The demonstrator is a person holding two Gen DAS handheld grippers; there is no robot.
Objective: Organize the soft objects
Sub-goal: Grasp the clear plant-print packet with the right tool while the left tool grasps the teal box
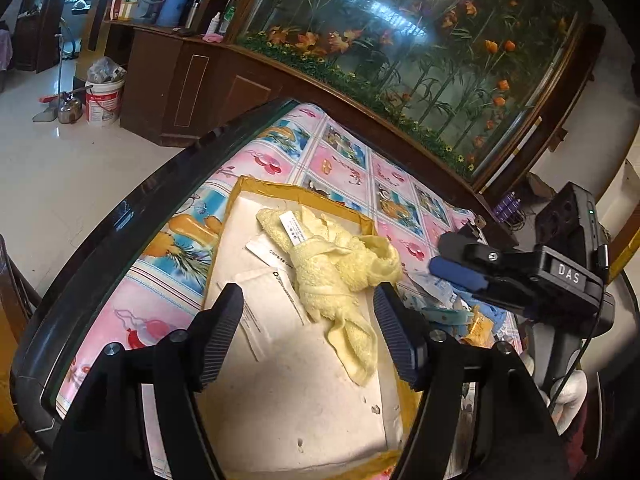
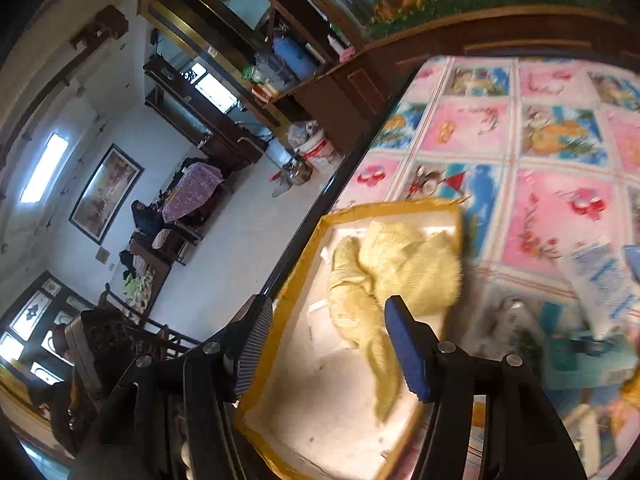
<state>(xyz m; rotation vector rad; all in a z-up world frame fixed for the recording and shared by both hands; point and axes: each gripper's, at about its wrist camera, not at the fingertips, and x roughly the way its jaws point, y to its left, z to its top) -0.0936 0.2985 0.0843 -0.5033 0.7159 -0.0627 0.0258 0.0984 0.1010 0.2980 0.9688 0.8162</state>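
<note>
Patterned cloth covers our surface [image 1: 340, 152], where a shallow yellow-rimmed tray [image 1: 224, 248] holds the crumpled yellow towel [image 1: 340, 268], and we hover our left claw [image 1: 308, 336] and right claw [image 2: 330, 344] over it, both spread wide and empty.

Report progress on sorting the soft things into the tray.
Done: the yellow towel lies crumpled in the yellow-rimmed tray. In hand: nothing; the left gripper and right gripper are both open and empty above the tray. Left: soft blue and orange items remain on the tablecloth beside the tray.
</note>
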